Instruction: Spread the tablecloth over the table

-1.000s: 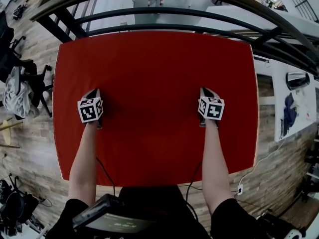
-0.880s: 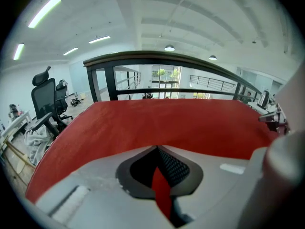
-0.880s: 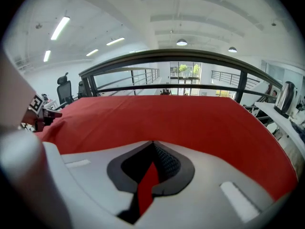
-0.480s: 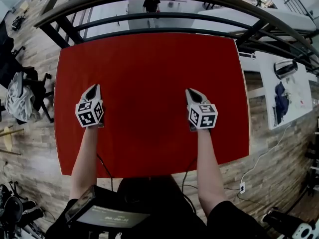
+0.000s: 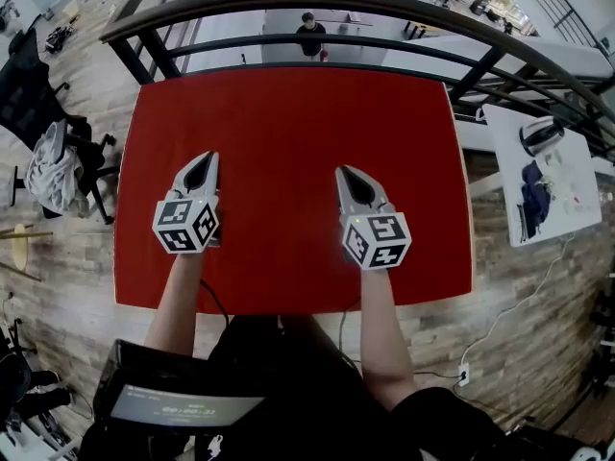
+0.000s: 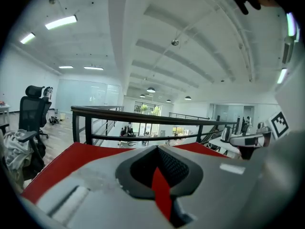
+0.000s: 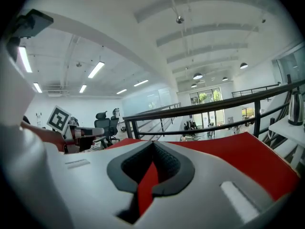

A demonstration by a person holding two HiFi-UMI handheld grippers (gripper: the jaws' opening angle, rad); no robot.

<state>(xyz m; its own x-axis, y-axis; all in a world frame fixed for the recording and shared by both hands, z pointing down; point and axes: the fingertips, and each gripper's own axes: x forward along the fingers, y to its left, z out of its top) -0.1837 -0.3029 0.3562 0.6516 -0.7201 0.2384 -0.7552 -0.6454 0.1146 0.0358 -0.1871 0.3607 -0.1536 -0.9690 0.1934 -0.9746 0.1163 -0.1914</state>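
The plain red rectangular fabric tablecloth (image 5: 288,123) lies spread out flat over the table, covering its whole top from edge to edge, so the table itself stays hidden beneath. Its surface looks smooth and taut, with no folds or bunching showing. All four corners sit squared at the table's corners, and the edges run straight. Whether the cloth hangs down over the sides cannot be told.

The tablecloth (image 5: 288,123) lies spread in the middle, with the left gripper (image 5: 204,161) and right gripper (image 5: 346,174) side by side above its near half. A railing (image 5: 317,44) runs behind its far edge. A chair (image 5: 58,161) stands to the left, another desk (image 5: 548,209) to the right
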